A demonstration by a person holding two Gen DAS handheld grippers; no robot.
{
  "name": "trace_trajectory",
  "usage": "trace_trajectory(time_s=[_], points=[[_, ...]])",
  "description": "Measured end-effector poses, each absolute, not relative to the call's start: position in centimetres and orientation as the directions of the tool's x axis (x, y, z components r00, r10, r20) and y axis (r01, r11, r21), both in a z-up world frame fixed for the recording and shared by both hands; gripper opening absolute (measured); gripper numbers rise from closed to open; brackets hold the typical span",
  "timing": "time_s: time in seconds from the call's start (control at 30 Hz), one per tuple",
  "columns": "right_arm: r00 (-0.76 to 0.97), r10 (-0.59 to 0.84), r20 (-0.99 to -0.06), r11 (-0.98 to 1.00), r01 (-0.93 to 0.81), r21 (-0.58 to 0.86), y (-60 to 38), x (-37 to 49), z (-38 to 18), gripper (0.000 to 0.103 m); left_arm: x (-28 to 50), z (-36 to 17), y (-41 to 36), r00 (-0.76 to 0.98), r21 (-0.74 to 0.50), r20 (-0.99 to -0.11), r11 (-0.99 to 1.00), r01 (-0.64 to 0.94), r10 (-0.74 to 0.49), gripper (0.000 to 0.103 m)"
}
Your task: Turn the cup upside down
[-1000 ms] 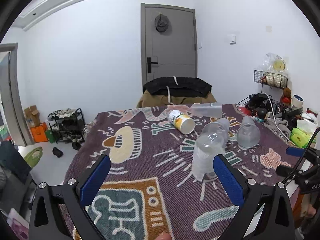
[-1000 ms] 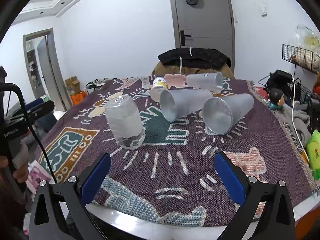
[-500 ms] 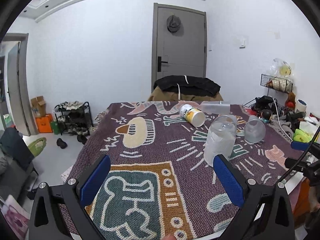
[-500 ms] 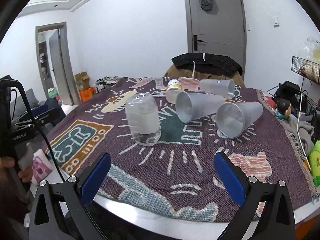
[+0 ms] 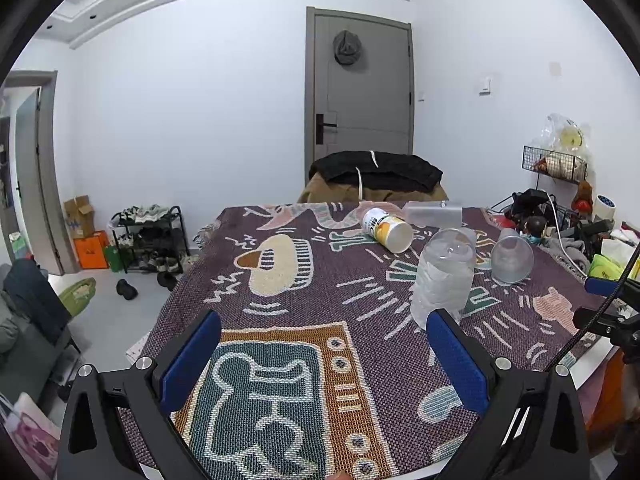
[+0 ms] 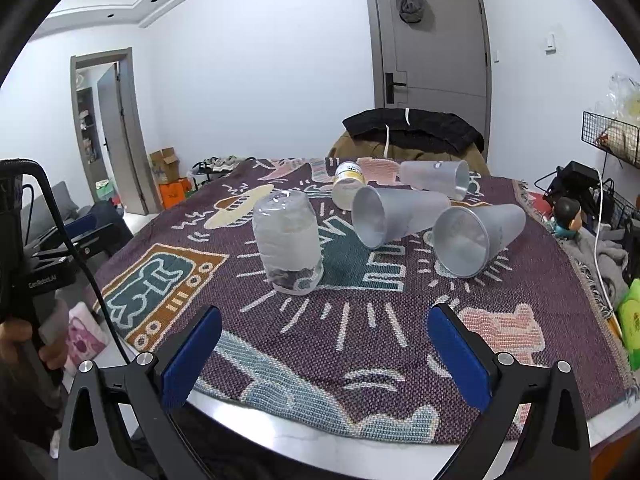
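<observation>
A clear ribbed plastic cup (image 6: pixel 289 240) stands upside down on the patterned cloth; it also shows in the left wrist view (image 5: pixel 442 276). Two frosted cups lie on their sides behind it, one in the middle (image 6: pixel 396 216) and one to the right (image 6: pixel 476 236). A third frosted cup (image 6: pixel 436 179) lies farther back. My left gripper (image 5: pixel 324 364) is open and empty, held back over the table's near-left part. My right gripper (image 6: pixel 324 356) is open and empty above the table's front edge, apart from every cup.
A yellow-and-white paper cup (image 6: pixel 349 189) lies on its side at the back. The table (image 6: pixel 304 436) has a white edge under the cloth. A chair with a dark jacket (image 6: pixel 412 128) stands behind. Cables and clutter (image 6: pixel 588 208) sit at the right.
Both grippers have drawn back from the cups and risen. The clear cup stands upside down where it was and the other cups have not moved.
</observation>
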State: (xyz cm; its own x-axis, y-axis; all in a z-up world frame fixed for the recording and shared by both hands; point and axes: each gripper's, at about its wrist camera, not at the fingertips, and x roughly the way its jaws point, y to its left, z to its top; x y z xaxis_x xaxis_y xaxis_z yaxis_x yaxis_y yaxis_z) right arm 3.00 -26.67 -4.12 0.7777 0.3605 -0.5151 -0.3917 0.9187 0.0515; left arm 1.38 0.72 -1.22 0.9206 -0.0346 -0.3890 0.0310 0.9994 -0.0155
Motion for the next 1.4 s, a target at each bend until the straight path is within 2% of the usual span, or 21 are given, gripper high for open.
trace_trajectory(time_s=[1.4], points=[[0.773, 0.35, -0.529, 0.923, -0.382, 0.051, -26.78, 3.36, -4.64, 0.103, 1.27, -1.24, 1.02, 0.922, -0.026, -0.387, 0.999, 0.024, -0.032, 0.103]])
